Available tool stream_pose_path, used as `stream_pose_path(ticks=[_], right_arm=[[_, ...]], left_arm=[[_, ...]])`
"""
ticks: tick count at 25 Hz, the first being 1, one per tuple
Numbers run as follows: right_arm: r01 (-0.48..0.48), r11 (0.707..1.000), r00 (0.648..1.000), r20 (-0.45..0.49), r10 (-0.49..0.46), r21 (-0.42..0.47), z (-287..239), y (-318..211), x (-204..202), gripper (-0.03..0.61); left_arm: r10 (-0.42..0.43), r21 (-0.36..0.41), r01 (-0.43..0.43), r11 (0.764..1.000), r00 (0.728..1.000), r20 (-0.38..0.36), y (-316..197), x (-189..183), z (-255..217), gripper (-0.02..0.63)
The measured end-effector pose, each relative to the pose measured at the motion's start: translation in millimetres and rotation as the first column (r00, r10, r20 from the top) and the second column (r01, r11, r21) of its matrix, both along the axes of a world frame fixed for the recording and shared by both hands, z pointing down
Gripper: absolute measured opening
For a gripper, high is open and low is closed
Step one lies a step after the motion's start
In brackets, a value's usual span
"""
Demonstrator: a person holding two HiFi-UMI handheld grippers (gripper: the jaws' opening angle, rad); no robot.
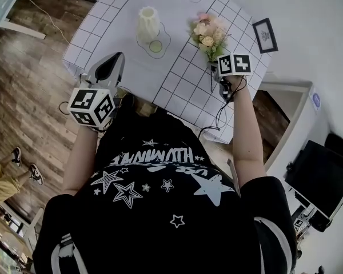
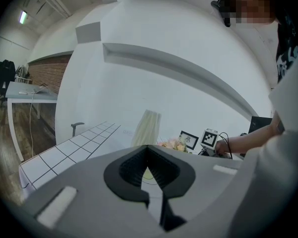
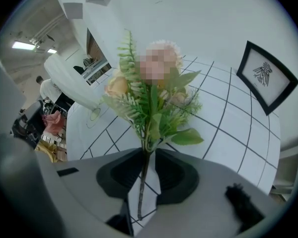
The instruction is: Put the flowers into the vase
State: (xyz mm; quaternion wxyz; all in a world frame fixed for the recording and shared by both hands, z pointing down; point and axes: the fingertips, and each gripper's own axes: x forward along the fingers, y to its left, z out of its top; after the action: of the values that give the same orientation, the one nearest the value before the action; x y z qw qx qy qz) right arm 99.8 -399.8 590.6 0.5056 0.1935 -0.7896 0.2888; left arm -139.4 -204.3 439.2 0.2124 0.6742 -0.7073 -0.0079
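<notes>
- Flowers (image 3: pixel 154 108): one small bunch, toward the right edge of the surface (image 1: pixel 177 79), in its far half. Whether it rests flat or is propped slightly up, I cannot tell.
- Long axis of the bunch: runs from the near edge toward the far edge. The blooms point at the far edge and the bare stem (image 3: pixel 144 182) points back at me.
- Right gripper (image 3: pixel 149 151): comes steeply down over the stem end, with the fingers partly open. The stem runs between them, in line with the gripper. It lies against the left-hand pad, and I see a gap on its other side. I judge it straddled but not yet clamped.
- Left gripper (image 2: pixel 148 148): fingers fully closed on nothing, held over the near left corner. It is well apart from the bunch, so the right hand is plainly the nearer one.
- Vase (image 1: pixel 148 23): upright, mouth up, left of the blooms on the far half of the surface and apart from them.
- Judgement: once gripped, the bunch needs tipping stem-down and carrying left to the vase mouth.
</notes>
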Motion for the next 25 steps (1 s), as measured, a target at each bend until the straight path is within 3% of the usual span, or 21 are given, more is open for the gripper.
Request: stream_pose_path(ticks=[11,21,25], right_arm=[[-0.047,0.998,0.998,0.03,0.049,-0.04,6,-2,0,0.051],[-0.13,0.991,0.954,0.267,0.133,-0.031,-9,8,-9,0.038],[-0.132,0.989,0.917,0.371,0.148,-0.068,-21,21,-16,0.037]], left_arm=[[-0.004,-0.001,0.004,1.0,1.0,0.006,-7,5,0,0.009],[-0.032,0.013,0.032,0.999,0.999,0.036,-9,12,-11,0.009],[-0.058,0.018,0.057,0.998,0.997,0.046,-3,15,-13,0.009]])
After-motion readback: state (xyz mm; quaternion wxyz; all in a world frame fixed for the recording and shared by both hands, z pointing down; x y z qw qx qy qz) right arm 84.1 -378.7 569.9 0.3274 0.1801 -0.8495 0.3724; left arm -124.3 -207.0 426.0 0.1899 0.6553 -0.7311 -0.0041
